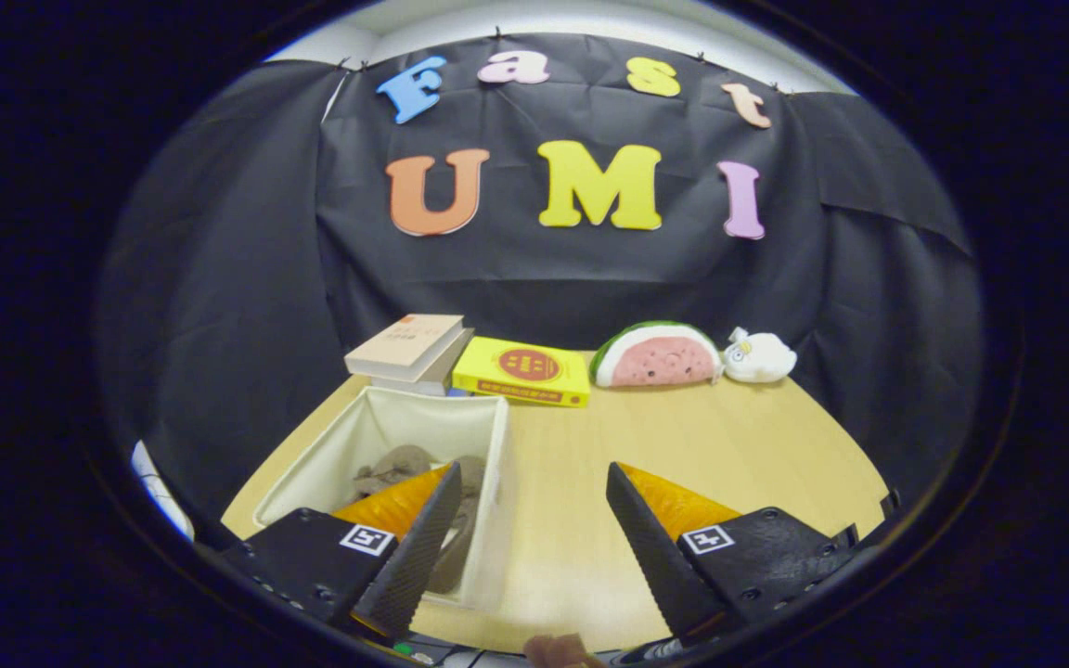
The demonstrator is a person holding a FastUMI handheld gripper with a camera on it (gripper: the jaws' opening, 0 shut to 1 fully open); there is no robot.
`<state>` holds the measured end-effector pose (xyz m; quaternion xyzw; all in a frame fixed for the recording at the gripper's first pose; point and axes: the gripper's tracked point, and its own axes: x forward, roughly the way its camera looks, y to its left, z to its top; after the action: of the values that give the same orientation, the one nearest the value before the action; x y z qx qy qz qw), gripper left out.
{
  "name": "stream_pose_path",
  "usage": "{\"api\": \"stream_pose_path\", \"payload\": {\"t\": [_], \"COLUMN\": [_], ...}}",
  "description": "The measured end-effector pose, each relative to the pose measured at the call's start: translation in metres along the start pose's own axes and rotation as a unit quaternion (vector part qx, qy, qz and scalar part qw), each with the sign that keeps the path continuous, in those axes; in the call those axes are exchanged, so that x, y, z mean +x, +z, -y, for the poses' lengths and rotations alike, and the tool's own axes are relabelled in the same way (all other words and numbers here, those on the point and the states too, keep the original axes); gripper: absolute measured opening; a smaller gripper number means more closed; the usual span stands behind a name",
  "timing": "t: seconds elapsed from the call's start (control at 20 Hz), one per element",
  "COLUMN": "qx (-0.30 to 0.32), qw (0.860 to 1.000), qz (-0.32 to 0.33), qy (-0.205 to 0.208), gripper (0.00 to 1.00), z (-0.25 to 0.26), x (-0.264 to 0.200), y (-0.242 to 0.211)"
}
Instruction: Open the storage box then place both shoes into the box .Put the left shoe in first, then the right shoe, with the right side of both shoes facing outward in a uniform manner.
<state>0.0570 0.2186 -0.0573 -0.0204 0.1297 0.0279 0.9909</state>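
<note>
I see the gripper (532, 490) spread wide, holding nothing, above the table (683, 445). The storage box (488, 482) sits open at about 10 o'clock from the fingertips, its near corner behind the left finger (414, 547). Brownish shoes (400, 468) lie inside it; I cannot tell their facing.

Books (414, 353); watermelon plush (655, 355); perhaps bird toy (759, 357)
</note>
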Motion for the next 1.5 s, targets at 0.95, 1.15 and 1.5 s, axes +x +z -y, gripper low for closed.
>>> {"api": "stream_pose_path", "payload": {"t": [0.95,1.15,1.5], "qx": [0.063,0.07,0.066], "qw": [0.975,0.976,0.977], "qz": [0.211,0.206,0.201], "qy": [-0.01,-0.02,-0.006], "gripper": [0.96,0.96,0.96], "z": [0.181,0.198,0.191], "x": [-0.05,-0.041,-0.039], "y": [0.008,-0.003,-0.008]}}
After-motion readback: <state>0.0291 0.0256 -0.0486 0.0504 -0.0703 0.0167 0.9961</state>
